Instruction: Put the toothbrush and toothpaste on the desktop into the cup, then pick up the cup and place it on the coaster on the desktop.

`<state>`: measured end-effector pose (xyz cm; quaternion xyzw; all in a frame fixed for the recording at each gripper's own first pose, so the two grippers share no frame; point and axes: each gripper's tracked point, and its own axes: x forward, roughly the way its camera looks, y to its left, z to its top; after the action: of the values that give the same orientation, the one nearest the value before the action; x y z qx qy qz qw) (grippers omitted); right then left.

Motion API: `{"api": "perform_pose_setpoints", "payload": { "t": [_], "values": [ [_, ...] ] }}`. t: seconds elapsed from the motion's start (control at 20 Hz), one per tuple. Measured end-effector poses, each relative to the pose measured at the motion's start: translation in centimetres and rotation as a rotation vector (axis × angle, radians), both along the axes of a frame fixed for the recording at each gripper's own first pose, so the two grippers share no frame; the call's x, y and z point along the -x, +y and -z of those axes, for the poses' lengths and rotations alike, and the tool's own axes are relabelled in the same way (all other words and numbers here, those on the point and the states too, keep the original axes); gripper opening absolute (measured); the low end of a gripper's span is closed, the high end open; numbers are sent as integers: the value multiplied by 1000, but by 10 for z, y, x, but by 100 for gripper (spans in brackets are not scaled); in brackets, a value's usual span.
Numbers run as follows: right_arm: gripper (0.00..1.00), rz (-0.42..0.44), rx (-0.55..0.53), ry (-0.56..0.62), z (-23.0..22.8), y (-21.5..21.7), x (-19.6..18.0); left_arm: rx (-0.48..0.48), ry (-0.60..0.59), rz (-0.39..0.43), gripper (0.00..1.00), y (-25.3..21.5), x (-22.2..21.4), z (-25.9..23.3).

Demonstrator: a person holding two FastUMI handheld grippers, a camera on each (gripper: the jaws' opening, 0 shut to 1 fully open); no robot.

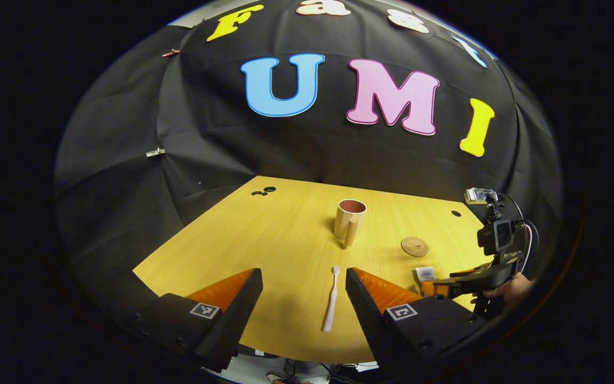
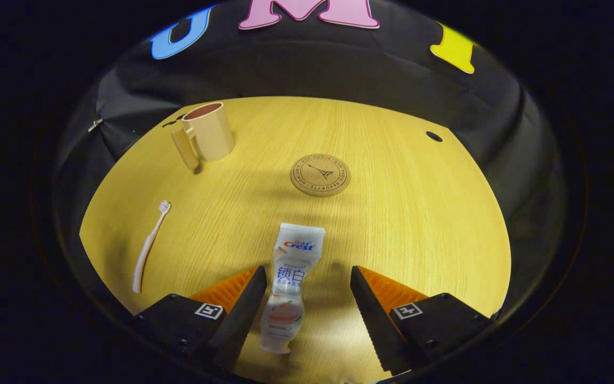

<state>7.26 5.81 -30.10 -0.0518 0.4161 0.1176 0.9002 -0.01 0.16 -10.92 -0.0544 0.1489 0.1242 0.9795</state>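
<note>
Yellow desktop (image 2: pixel 419 213) holds everything loose: step 1, nothing in the cup (image 1: pixel 349 220) yet. Left gripper (image 1: pixel 304 285) gapes around the toothbrush (image 1: pixel 331 300); right gripper (image 2: pixel 307 282) gapes around the toothpaste (image 2: pixel 291 282), gripping nothing. Next, probably descend and close. Coaster (image 2: pixel 320 174) lies farther off.

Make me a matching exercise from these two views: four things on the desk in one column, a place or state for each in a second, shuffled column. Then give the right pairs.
Things
1. toothbrush
2. toothpaste
3. cup
4. coaster

Places or states
A. stands upright, nothing inside it
B. lies flat between the open fingers of the left gripper
C. round and flat, nothing on it
D. lies flat between the open fingers of the right gripper, nearer one finger

Pairs: 1-B, 2-D, 3-A, 4-C
</note>
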Motion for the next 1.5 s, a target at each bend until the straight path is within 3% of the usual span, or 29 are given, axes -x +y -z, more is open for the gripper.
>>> {"api": "perform_pose_setpoints", "payload": {
  "t": [0.2,0.45,0.55,0.75,0.8,0.9,0.95,1.0,1.15,1.5],
  "values": [
    [98,-23,34,38,15,0,1,-24,32,9,98,-4,-4,9],
    [95,-13,-6,87,19,8,1,-21,54,17,98,-7,-9,16],
    [82,-2,2,112,20,10,1,-23,54,21,98,-6,-10,16],
    [38,-7,11,139,20,12,2,-21,62,26,98,-5,-15,19],
    [37,-14,13,149,19,13,2,-19,71,27,98,-5,-17,23],
    [24,-32,16,159,20,12,2,-4,93,19,98,-2,-22,29],
    [29,-36,17,152,20,11,1,4,96,19,98,-2,-25,31],
    [24,-44,14,167,20,11,6,6,103,21,98,-1,-28,33],
    [24,-38,-4,169,14,6,8,3,130,35,98,0,-39,45],
    [24,-34,-70,111,-25,-6,5,-24,247,156,98,-17,-78,80]
  ]
}}
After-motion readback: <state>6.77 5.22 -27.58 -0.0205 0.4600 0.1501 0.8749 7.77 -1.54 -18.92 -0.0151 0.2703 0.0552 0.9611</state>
